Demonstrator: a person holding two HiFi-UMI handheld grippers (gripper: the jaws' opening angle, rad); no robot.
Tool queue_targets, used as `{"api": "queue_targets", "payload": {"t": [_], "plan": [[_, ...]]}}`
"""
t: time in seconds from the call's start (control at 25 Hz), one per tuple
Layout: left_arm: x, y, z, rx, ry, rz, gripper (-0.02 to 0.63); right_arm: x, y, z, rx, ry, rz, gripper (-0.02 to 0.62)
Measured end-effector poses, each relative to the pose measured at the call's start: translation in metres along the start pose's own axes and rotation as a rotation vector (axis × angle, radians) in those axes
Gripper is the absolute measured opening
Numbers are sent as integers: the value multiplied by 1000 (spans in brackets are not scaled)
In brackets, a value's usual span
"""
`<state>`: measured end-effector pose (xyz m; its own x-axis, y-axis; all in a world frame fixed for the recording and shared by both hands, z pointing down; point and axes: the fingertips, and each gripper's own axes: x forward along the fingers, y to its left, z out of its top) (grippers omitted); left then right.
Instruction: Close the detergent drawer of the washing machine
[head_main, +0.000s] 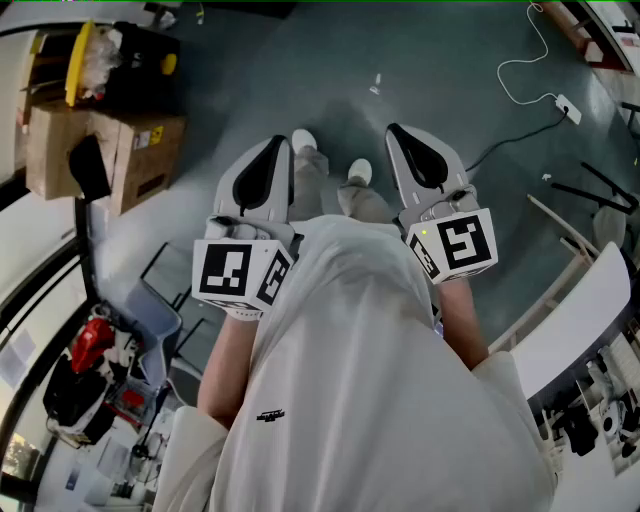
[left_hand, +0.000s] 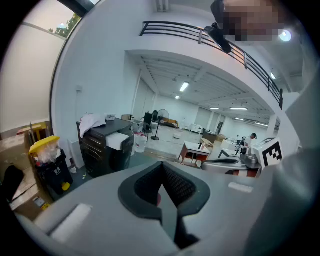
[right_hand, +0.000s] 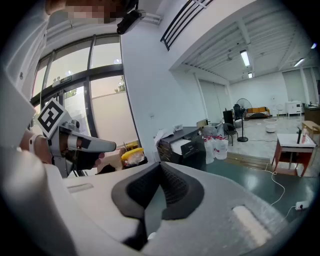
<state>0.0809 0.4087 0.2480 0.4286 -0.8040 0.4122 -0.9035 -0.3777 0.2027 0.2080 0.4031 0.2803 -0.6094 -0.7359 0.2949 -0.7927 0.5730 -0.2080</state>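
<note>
Head view: I'm holding the left gripper (head_main: 278, 150) and the right gripper (head_main: 397, 133) side by side, close to the white top (head_main: 350, 380), both pointing down at the grey-green floor (head_main: 450, 60). Two white shoes (head_main: 303, 140) sit between the tips. A cardboard box (head_main: 60, 140) is on the far left. A white cable (head_main: 520, 80) with a plug lies on the floor, far right.

Left gripper view: the jaws are together, pads meeting at the tip, nothing between them. Beyond them is an open hall, with a black cabinet (left_hand: 107, 147) to the left and a black bin with a yellow liner (left_hand: 47, 162) further left. A small table (left_hand: 192, 150) stands further off, with a standing fan (left_hand: 156, 125) far back.

Right gripper view: the jaws are together too, and empty. Tall windows (right_hand: 95, 85) are on the left, and the same cabinet is at centre.

I can't locate the detergent drawer or the washing machine: no view shows them.
</note>
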Motion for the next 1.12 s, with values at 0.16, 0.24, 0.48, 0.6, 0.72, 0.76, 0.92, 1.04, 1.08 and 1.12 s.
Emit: {"api": "queue_targets", "payload": {"t": [0.16, 0.24, 0.48, 0.6, 0.72, 0.76, 0.92, 1.04, 1.08, 1.12], "plan": [[-20, -5, -7, -13, -15, -11, 17, -14, 21, -2, -2, -3, 8, 2], [-27, -7, -3, -2, -22, -18, 17, -18, 29, 5, 40, -45, 34, 2], [-42, 8, 12, 20, -63, -24, 17, -7, 50, 22, 85, -114, 42, 2], [-52, 29, 11, -11, -66, -16, 17, 8, 65, 28, 56, -110, 8, 2], [-63, 52, 7, -23, -66, -17, 17, 23, 84, 32, 51, -113, 6, 2], [-68, 60, 6, -32, -67, -15, 17, 28, 91, 31, 45, -105, 2, 2], [-83, 98, 6, -57, -70, 1, 17, 49, 117, 37, 26, -108, -11, 2], [-92, 127, 10, -64, -83, 15, 17, 67, 132, 43, 24, -129, -16, 2], [-95, 135, 11, -64, -89, 16, 17, 74, 136, 44, 18, -131, -19, 2], [-97, 143, 12, -62, -94, 16, 17, 81, 141, 45, 11, -132, -21, 2]]}}
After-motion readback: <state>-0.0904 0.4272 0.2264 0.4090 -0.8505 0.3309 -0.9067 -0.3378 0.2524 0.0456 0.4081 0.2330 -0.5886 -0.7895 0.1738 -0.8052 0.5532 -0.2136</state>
